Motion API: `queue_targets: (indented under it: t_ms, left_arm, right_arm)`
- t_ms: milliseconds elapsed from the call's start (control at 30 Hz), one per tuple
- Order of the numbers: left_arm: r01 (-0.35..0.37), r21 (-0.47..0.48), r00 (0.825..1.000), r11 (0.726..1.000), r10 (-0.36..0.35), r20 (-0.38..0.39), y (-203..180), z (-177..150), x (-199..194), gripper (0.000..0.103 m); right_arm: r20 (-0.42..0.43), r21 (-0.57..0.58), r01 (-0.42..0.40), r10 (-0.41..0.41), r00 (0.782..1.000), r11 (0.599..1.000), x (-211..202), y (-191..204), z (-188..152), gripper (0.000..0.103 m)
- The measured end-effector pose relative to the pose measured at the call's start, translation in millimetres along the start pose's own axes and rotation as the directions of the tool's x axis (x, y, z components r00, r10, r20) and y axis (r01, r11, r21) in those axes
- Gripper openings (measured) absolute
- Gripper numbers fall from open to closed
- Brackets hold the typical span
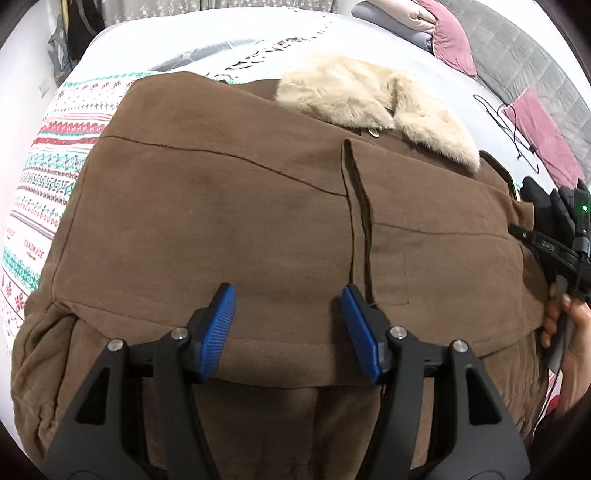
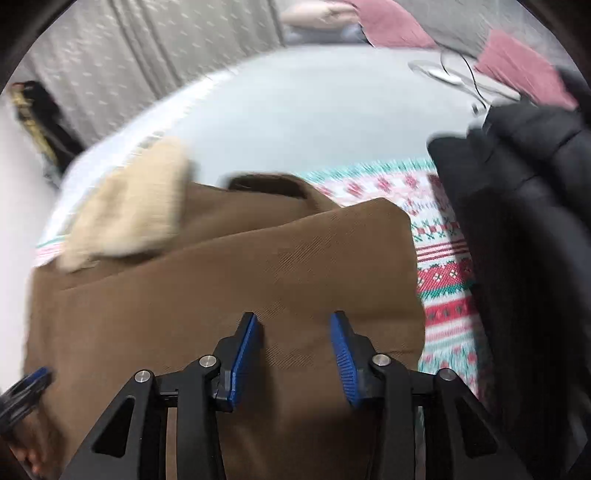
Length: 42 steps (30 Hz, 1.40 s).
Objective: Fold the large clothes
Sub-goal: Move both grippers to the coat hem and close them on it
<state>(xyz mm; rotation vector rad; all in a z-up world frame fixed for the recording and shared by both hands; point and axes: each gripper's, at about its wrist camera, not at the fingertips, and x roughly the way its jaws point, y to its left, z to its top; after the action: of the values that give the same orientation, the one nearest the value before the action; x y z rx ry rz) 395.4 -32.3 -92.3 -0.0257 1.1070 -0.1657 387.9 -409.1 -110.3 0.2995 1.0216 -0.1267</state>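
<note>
From the left wrist, the left claw hangs released over the brown coat, folded on the bed. From the right wrist, blurred, the right claw gapes above the coat's sleeve, gripping nothing.

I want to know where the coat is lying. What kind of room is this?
Most likely a bedroom. The brown coat lies on a bed with a patterned blanket, pillows are piled at the far end, and curtains hang behind.

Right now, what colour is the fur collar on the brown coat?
Cream-beige, against the brown coat. The fur collar shows sharpest in the left wrist view.
</note>
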Motion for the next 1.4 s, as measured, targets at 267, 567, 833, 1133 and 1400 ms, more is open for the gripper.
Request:
queue_targets:
  t_ms: [267, 567, 833, 1133, 1400]
  left_arm:
    - [0.014, -0.035, 1.000, 0.999, -0.013, 0.027, 36.0, -5.7, -37.1, 0.062]
    - [-0.034, -0.112, 0.999, 0.993, 0.036, 0.016, 117.7, -46.2, -61.2, 0.062]
    - [-0.022, -0.035, 0.999, 0.999, 0.024, 0.040, 134.5, -76.9, -83.9, 0.055]
    - [-0.087, 0.016, 0.995, 0.996, 0.086, 0.060, 142.4, -138.4, -105.2, 0.056]
    - [-0.026, -0.092, 0.998, 0.995, 0.031, 0.052, 169.4, -196.4, -127.1, 0.064]
  right_arm:
    - [0.051, -0.038, 0.069, -0.067, 0.996, 0.997, -48.7, 21.3, -25.9, 0.042]
    - [-0.102, 0.009, -0.080, 0.080, 0.992, 0.997, -94.7, 15.2, -108.0, 0.045]
    - [-0.112, 0.010, -0.161, 0.161, 0.980, 0.987, -96.1, -1.8, -154.6, 0.044]
    - [-0.127, -0.101, -0.067, 0.054, 0.990, 0.993, -147.3, -16.2, -220.5, 0.044]
    - [-0.150, -0.039, -0.059, 0.053, 0.987, 0.997, -182.3, -45.6, -279.8, 0.045]
